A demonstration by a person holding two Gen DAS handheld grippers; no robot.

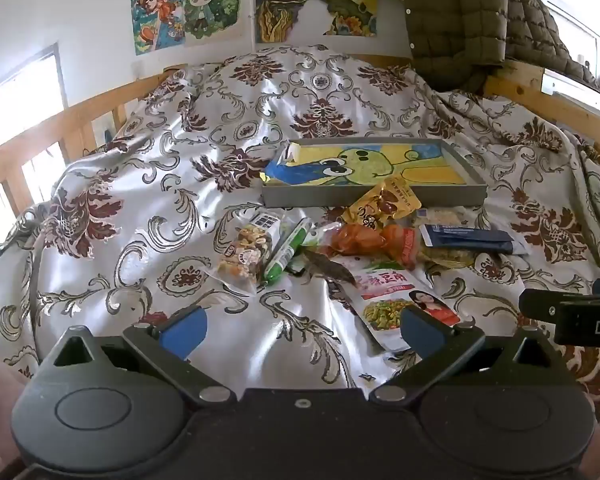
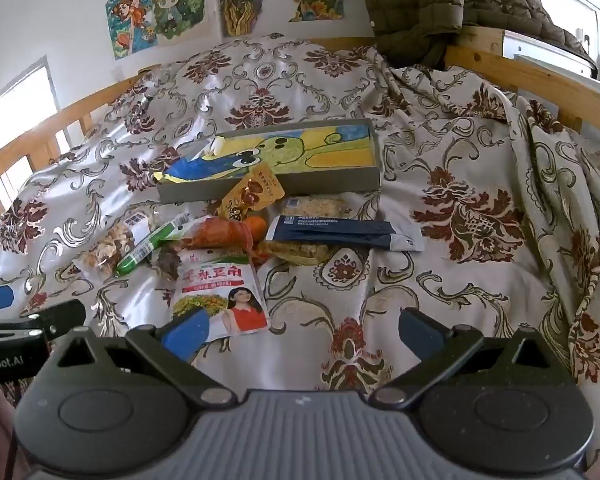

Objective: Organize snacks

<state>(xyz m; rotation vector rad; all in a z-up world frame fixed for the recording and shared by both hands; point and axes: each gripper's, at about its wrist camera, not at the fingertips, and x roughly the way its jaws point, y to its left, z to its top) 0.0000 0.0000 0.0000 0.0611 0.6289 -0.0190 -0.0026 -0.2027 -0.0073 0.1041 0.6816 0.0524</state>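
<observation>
Nearest us, the left gripper (image 1: 302, 326) and right gripper (image 2: 302, 328) both hover with jaws spread wide and nothing between them. Just beyond lies the white pouch (image 2: 219, 294), then the heap of snack packets (image 1: 340, 240), touching and overlapping on the bedspread (image 1: 180, 128). Behind the heap sits the grey tray (image 1: 374, 194), holding only a painted sheet. We judge sorting not yet begun; the next move calls for closing on one packet.

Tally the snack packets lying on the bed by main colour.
Green: 1, stick packet
Orange: 2, orange packet, yellow-orange packet
Dark blue: 1, blue packet
White: 1, printed pouch
Clear: 2, nut bag, cracker packet
Dark brown: 1, brown packet
Pale yellow: 1, half-hidden packet
Total: 9 seen; overlaps may hide more
</observation>
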